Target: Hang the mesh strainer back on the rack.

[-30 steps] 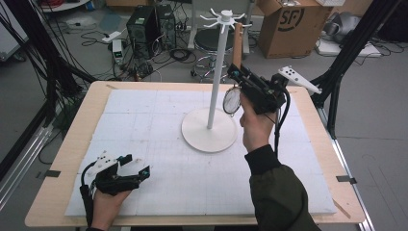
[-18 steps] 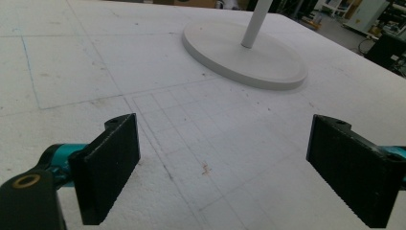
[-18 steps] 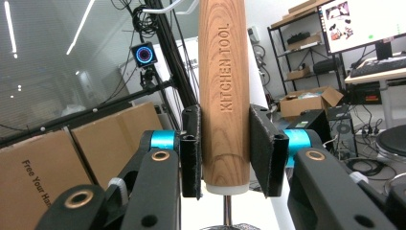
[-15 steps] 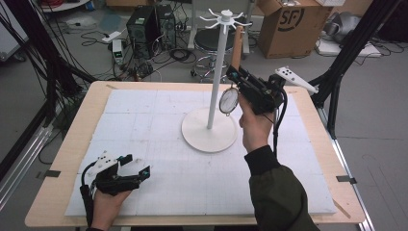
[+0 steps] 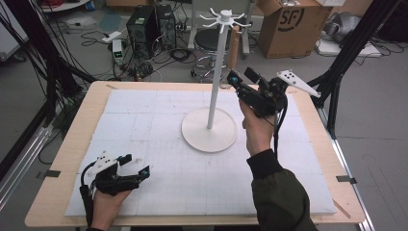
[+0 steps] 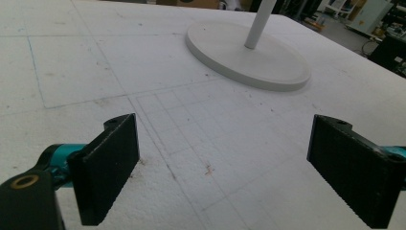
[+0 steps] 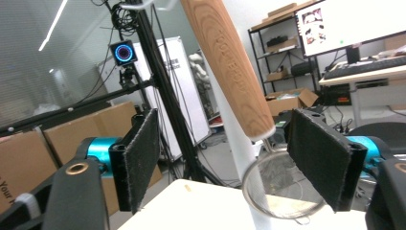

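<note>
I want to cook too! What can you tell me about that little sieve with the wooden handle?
The small round wire-mesh sieve has a thin metal rim and a light wooden handle with letters stamped into it. It seems to hang handle-up and tilted, close beside the white stand pole. The right gripper has just been opening its jaws. Its black pads stand on either side of the sieve, not pressing.

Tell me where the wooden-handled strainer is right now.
In the right gripper view, the strainer hangs against the white stand's pole, between the right claw's open jaws.
</note>
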The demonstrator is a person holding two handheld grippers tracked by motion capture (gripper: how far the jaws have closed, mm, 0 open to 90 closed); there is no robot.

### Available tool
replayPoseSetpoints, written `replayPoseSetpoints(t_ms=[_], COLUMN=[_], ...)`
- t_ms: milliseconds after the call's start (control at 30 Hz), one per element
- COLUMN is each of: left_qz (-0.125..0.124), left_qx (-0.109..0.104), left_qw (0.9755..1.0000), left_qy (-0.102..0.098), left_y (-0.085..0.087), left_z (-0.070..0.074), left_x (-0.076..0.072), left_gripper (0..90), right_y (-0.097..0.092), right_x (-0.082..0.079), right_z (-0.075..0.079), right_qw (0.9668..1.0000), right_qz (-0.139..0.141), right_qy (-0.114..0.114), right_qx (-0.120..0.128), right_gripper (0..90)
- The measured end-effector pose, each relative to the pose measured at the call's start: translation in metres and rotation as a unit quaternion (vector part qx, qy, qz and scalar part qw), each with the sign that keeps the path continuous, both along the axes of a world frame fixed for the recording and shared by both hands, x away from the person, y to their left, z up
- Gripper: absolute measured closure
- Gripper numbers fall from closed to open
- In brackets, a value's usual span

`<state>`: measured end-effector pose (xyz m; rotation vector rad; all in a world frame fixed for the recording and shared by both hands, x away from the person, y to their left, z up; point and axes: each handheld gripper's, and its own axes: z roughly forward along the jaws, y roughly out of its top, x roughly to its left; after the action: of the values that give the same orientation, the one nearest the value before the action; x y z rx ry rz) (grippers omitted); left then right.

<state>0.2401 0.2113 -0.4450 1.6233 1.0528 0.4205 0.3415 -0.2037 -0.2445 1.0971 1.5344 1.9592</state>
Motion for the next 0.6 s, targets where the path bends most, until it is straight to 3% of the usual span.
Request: replayPoseSetpoints(t_ms=[100,333,600], left_qz=[-0.001,-0.006,-0.010], left_qx=[-0.002,0.000,0.006], left_qw=[1.0000,1.0000,0.9999], left_qy=[0.000,-0.004,-0.005], left_y=[-0.001,-0.005,-0.008], left_z=[0.000,0.001,0.001], left_x=[0.000,-0.001,-0.001], left_gripper=[11.3,11.2,11.2], right_y=[-0.007,-0.024,-0.041], right_x=[-0.003,-0.013,-0.021], right_z=[-0.010,-0.036,-0.066], right_qw=[1.0000,0.9997,0.9986], right_qz=[-0.006,-0.012,-0.012], right_qy=[0.003,0.010,0.034], right_qx=[0.000,-0.018,-0.037], right_gripper=[19.3,18.5,17.7])
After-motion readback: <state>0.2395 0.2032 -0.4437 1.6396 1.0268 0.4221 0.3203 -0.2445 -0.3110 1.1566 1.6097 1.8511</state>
